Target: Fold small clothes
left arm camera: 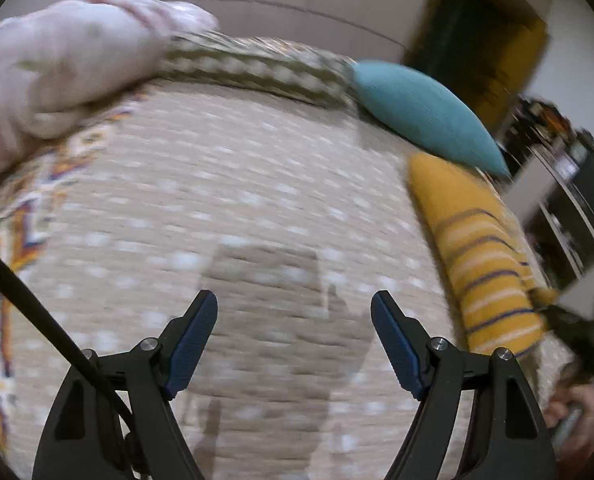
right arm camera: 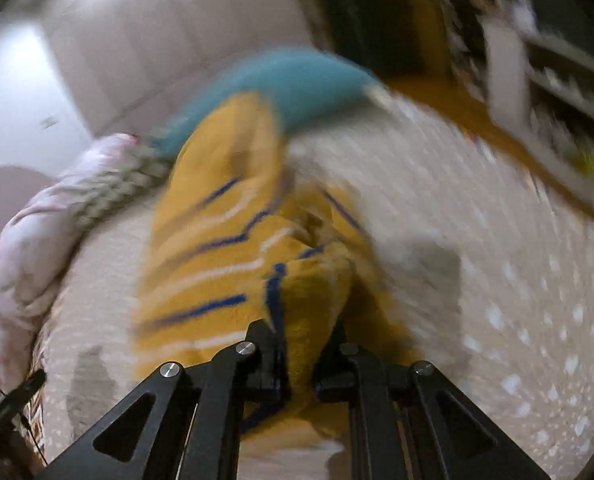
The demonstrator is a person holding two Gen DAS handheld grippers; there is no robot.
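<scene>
A small mustard-yellow garment [right arm camera: 225, 240] with blue and white stripes lies stretched across the beige dotted bedspread [right arm camera: 497, 300]. My right gripper [right arm camera: 303, 344] is shut on a bunched edge of it, and the cloth bulges between the black fingers. In the left wrist view the same yellow garment [left arm camera: 485, 268] runs along the right side, drawn toward a hand at the lower right. My left gripper [left arm camera: 295, 308] hangs open above the bare bedspread [left arm camera: 237, 200] with nothing between its blue pads [left arm camera: 195, 344]. Both views are blurred by motion.
A teal cushion [left arm camera: 425, 112] lies at the far right of the bed beside the garment. A pink-white blanket [left arm camera: 57, 68] is heaped at the far left, with a checked cloth [left arm camera: 257, 68] along the far edge. Shelves [right arm camera: 557, 92] stand to the right. A black cable [left arm camera: 37, 312] crosses the lower left.
</scene>
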